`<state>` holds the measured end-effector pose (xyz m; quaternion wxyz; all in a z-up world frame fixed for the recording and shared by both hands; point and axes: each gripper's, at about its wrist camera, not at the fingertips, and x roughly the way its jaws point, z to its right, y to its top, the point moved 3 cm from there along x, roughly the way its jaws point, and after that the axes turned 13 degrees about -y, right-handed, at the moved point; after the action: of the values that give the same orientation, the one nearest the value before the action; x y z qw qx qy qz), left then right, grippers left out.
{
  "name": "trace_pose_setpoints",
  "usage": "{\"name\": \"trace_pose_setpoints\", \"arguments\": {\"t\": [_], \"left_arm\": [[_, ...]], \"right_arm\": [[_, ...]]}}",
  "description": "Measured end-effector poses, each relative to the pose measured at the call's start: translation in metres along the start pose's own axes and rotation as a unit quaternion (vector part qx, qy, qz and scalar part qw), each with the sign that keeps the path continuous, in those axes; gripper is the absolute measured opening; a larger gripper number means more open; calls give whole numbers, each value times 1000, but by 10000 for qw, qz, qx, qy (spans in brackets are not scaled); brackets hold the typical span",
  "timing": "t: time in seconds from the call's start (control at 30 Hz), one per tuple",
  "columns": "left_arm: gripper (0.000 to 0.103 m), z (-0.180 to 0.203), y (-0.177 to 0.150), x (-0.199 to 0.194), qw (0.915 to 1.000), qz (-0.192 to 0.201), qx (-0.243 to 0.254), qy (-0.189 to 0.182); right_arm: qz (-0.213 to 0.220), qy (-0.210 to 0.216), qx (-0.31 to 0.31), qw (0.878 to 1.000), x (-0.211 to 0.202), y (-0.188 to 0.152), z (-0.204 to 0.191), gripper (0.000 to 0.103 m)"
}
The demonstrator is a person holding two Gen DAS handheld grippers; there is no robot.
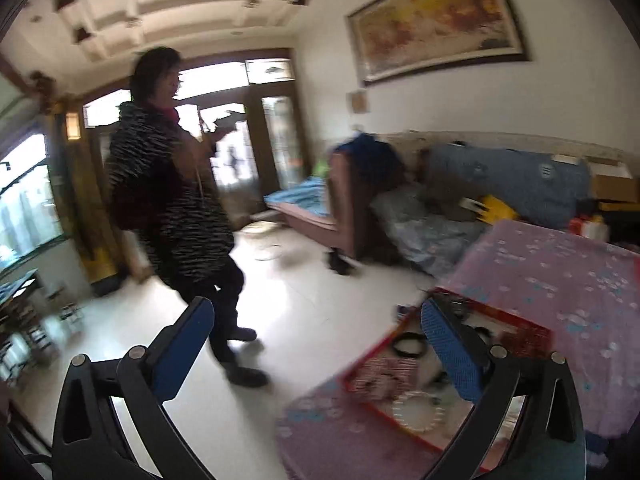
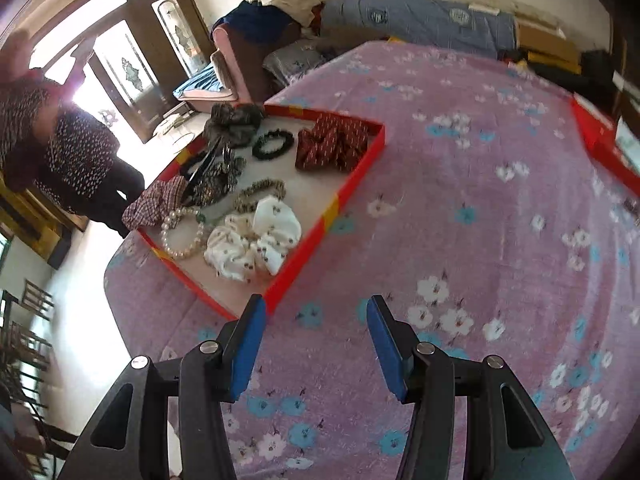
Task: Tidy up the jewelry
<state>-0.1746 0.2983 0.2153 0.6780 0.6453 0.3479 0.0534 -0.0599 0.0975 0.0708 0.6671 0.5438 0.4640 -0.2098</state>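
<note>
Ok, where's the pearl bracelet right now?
In the right wrist view the pearl bracelet lies in the near left corner of the red tray, between the plaid scrunchie and the white floral scrunchie.

Tray on the bench, sofa behind

The tray (image 2: pixel 362 168) lies at 11 o'clock on the bench (image 2: pixel 460 208); scrunchies (image 2: pixel 334 146) and pearl bracelet (image 2: pixel 180 236) lie inside it.

I see bare flowered tablecloth (image 2: pixel 460 184) right of the crowded red tray (image 2: pixel 362 168); another red box (image 2: pixel 600 136) blocks the far right.
</note>
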Motion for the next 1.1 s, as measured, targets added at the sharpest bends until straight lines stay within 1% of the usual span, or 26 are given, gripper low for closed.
{"name": "trace_pose_setpoints", "arguments": {"t": [0.03, 0.17, 0.23, 0.37, 0.5, 0.63, 0.8, 1.1], "left_arm": [[103, 4, 1, 6, 9998, -51, 47, -163], [103, 10, 3, 27, 9982, -204, 194, -532], [103, 9, 1, 40, 9963, -395, 227, -728], [103, 10, -7, 59, 9918, -771, 404, -937], [103, 13, -25, 76, 9833, -1203, 575, -1237], [103, 11, -41, 90, 9729, -1617, 680, -1504], [103, 7, -53, 101, 9636, -1939, 617, -1734], [103, 2, -68, 104, 9535, -2229, 645, -1924]], "right_arm": [[35, -48, 23, 10000, -2, 3, 0, 57], [122, -236, 195, 9995, -8, 15, -4, 59], [126, -323, 251, 9991, -10, 19, -7, 59], [119, -465, 373, 9982, -12, 26, -19, 60], [85, -586, 434, 9973, -10, 26, -32, 61], [58, -717, 518, 9961, -9, 25, -41, 62], [2, -858, 690, 9939, -7, 24, -44, 63], [-32, -997, 723, 9924, -8, 21, -57, 64]]}}
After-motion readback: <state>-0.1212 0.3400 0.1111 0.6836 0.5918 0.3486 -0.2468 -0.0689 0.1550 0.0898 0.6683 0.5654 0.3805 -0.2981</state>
